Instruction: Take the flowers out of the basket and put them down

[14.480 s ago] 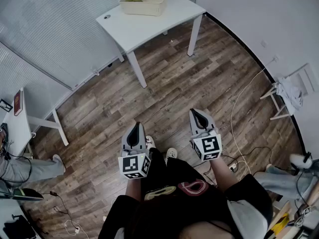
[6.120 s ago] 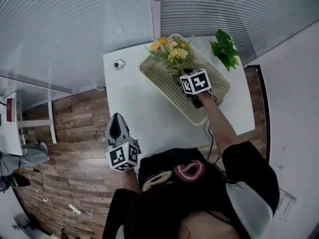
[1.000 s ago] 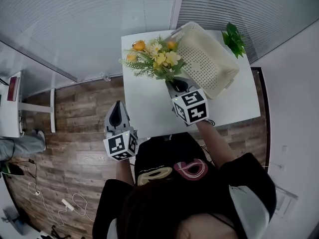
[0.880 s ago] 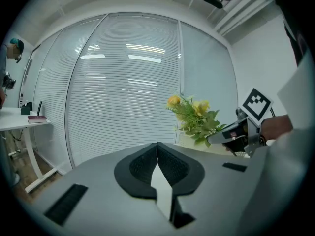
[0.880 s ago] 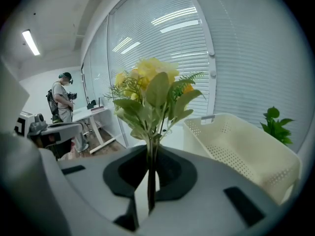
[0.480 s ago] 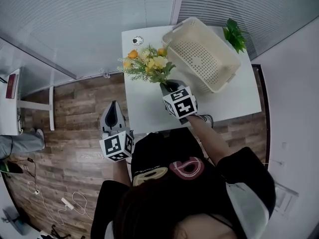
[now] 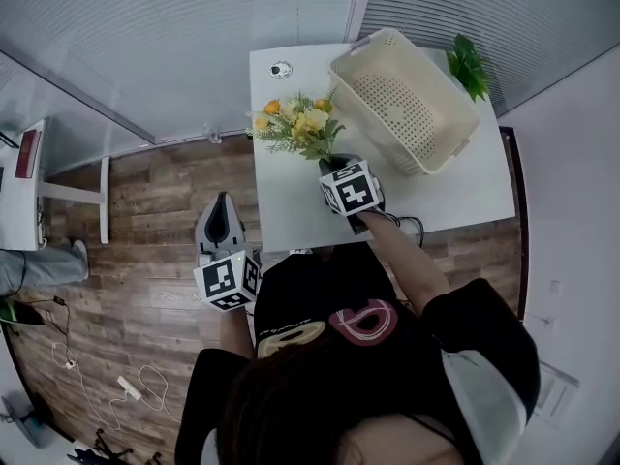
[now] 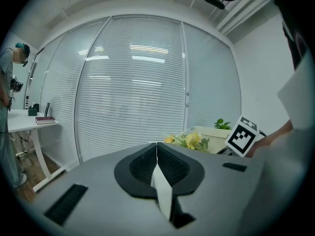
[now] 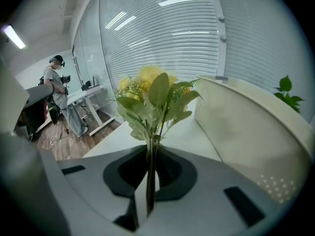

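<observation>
- The left gripper [image 8: 157, 154] hangs beside the table [image 7: 291, 211]. Its jaws are together on nothing, and it has no job right now.
- The right gripper [image 9: 150, 171] pinches the flowers [image 7: 295, 124] by the stems, so the blooms are not squashed. They are out of the basket, low over the table. I think they are not yet down.
- The basket [image 7: 402, 105] behind is empty.
- A plant [image 7: 470, 64] stands past it.
</observation>
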Motion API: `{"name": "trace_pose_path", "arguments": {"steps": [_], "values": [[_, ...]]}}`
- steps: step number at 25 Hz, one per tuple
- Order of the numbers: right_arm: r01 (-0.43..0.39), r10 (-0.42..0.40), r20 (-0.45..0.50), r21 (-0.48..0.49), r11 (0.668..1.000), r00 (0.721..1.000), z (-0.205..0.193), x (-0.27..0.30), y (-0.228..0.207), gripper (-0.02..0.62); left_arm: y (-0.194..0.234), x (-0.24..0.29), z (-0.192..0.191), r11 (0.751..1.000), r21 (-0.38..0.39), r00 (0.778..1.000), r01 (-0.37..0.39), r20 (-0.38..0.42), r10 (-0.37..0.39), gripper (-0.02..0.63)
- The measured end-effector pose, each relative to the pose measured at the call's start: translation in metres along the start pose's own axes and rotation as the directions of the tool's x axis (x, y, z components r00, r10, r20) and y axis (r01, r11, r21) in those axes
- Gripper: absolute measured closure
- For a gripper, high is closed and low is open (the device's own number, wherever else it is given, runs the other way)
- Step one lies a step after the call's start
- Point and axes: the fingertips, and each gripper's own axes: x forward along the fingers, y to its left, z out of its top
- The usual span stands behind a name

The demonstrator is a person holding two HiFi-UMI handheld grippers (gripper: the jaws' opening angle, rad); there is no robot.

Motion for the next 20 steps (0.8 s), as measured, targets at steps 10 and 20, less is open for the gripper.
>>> {"name": "trace_pose_path", "arguments": {"steps": [10, 20], "values": [[0.028, -0.024, -0.102, 0.036, 0.999, 0.994, -0.027, 0.025, -0.009, 0.565, 0.003, 0.003, 0.0, 1.0, -0.01, 1.0, 0.018, -0.002, -0.018, 0.588], [0.033, -0.028, -0.138, 0.036, 0.999, 0.99, -0.041, 0.035, -0.012, 0.56, -0.001, 0.007, -0.005, 1.0, -0.019, 1.0, 0.023, -0.009, -0.023, 0.588]]}}
